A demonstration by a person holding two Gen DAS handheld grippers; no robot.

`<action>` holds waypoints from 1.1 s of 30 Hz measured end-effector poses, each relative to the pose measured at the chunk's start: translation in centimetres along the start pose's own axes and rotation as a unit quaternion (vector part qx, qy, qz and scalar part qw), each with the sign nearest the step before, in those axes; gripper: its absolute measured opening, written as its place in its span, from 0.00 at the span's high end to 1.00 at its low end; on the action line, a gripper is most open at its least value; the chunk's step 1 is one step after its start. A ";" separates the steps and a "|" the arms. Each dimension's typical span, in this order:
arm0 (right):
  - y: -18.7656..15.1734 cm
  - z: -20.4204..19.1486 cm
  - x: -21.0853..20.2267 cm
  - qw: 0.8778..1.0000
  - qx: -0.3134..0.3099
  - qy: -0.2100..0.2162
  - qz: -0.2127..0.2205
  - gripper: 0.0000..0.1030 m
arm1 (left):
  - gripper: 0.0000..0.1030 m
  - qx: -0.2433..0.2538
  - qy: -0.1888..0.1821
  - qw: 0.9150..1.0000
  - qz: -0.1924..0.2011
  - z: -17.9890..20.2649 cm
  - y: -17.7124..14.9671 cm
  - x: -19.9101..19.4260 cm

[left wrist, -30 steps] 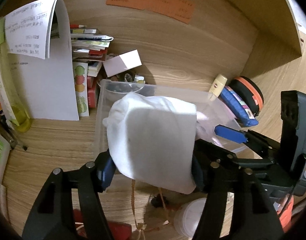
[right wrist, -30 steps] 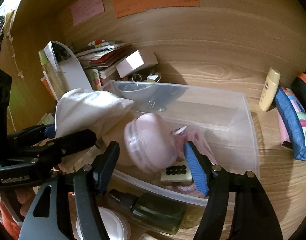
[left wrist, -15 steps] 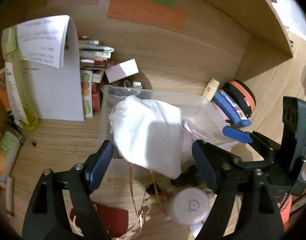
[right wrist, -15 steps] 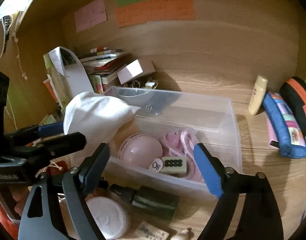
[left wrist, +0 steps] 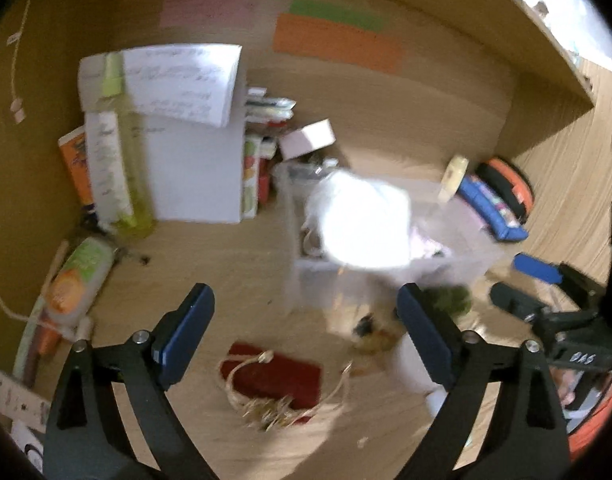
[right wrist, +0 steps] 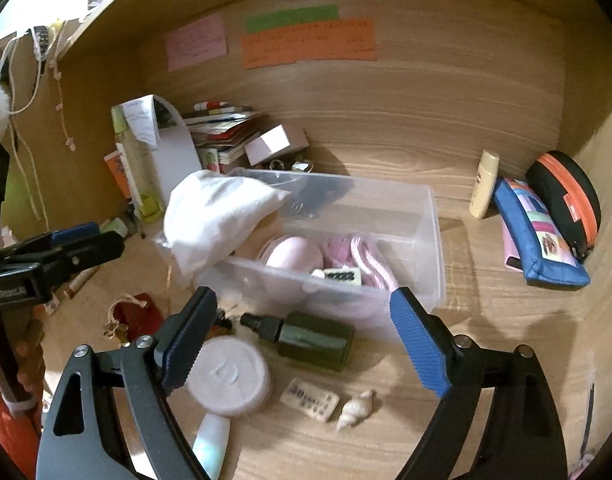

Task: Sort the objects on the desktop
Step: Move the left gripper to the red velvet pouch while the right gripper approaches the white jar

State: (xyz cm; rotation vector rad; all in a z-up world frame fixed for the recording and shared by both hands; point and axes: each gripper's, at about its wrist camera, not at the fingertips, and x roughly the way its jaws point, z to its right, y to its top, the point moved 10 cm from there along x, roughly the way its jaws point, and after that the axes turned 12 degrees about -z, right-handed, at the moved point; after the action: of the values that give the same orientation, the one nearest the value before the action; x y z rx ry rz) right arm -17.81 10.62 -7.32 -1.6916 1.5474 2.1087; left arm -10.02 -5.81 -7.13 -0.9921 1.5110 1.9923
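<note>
Right wrist | soft white pouch (right wrist: pixel 218 216) | clear plastic bin (right wrist: pixel 430 240)

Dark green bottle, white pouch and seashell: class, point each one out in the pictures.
Dark green bottle (right wrist: pixel 314 340): right wrist view, middle of its body.
White pouch (right wrist: pixel 214 220): right wrist view, centre of the cloth.
Seashell (right wrist: pixel 356 408): right wrist view, its widest part.

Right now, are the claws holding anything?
No. The left claw and right claw are both opening, nothing between them. The white bag lies on the box.
</note>
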 end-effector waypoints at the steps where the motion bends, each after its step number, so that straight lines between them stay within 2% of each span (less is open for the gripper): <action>1: -0.2 -0.2 0.0 1.000 -0.001 0.000 -0.002 0.16 | 0.09 0.001 0.006 1.000 -0.009 -0.5 -0.7 0.2; 6: -2.0 -1.3 0.6 1.000 -0.007 0.009 -0.019 0.16 | 0.09 0.001 0.017 0.998 -0.060 -2.1 -3.8 2.2; 10: -3.3 -2.2 1.5 0.999 -0.016 0.022 -0.036 0.16 | 0.09 -0.012 -0.028 0.994 -0.107 -2.1 -5.8 3.8; 11: -3.7 -2.4 1.8 0.999 -0.017 0.026 -0.042 0.16 | 0.09 -0.012 -0.029 0.993 -0.116 -2.1 -6.1 4.2; 16: -5.4 -3.4 3.5 0.996 -0.019 0.042 -0.074 0.16 | 0.09 0.009 -0.010 0.991 -0.136 -1.8 -6.9 5.4; 19: -5.9 -4.1 4.0 0.995 -0.029 0.042 -0.084 0.16 | 0.09 0.009 -0.019 0.988 -0.156 -1.2 -7.1 6.3; 29: -6.4 -6.0 6.9 0.990 -0.054 0.048 -0.120 0.16 | 0.06 0.054 0.043 0.985 -0.158 -0.1 -7.0 7.9; 33: -6.2 -6.0 7.3 0.991 -0.059 0.035 -0.116 0.19 | 0.06 0.060 0.048 0.986 -0.150 -0.1 -6.5 8.3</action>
State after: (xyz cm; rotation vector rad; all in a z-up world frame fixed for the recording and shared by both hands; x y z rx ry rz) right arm -13.01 5.84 -16.34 -1.8976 1.1930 2.0780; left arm -10.67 -4.51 -17.54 -1.2001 1.4157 1.6459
